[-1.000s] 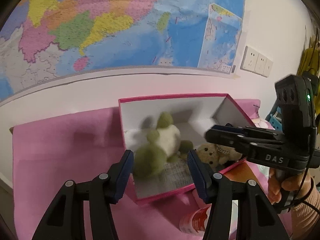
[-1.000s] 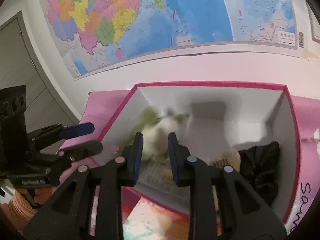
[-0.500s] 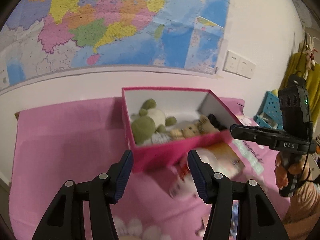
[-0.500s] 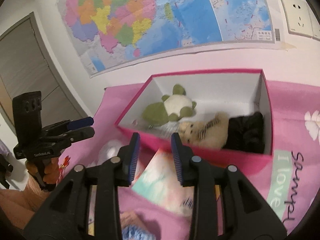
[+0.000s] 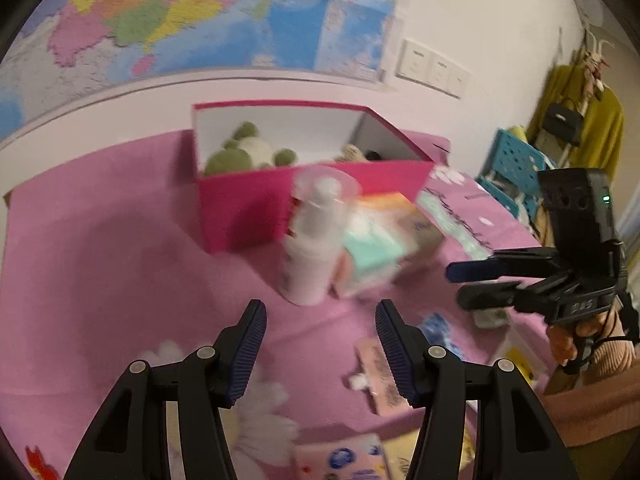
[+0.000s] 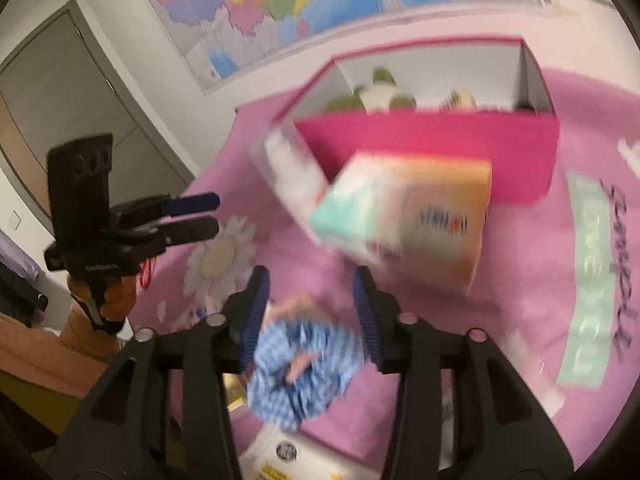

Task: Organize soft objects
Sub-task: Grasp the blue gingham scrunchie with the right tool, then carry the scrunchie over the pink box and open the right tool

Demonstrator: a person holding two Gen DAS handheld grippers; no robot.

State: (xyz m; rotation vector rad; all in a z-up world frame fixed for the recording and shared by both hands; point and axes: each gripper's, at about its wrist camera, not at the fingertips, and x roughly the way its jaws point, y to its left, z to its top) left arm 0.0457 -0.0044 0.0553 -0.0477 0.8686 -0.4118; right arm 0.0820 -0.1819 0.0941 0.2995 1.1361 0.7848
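A pink box (image 5: 248,196) (image 6: 440,148) stands at the back of the pink cloth and holds a green and white plush turtle (image 5: 244,152) (image 6: 380,94) and a tan teddy (image 5: 352,152). A blue checked scrunchie (image 6: 304,372) lies on the cloth just below and between my right gripper's fingers. My right gripper (image 6: 312,300) is open above it, and also shows in the left wrist view (image 5: 460,284). My left gripper (image 5: 320,344) is open and empty over the cloth, and shows at the left in the right wrist view (image 6: 216,214).
A white bottle (image 5: 312,248) and a pastel carton (image 5: 380,248) (image 6: 404,216) stand in front of the box. Small packets (image 5: 376,368) and a sticker card (image 5: 340,460) lie near the cloth's front edge. A wall map hangs behind; blue crates (image 5: 512,168) stand at the right.
Both grippers have pulled back from the box toward the front of the cloth. The right gripper has opened wider and now hovers over the blue scrunchie.
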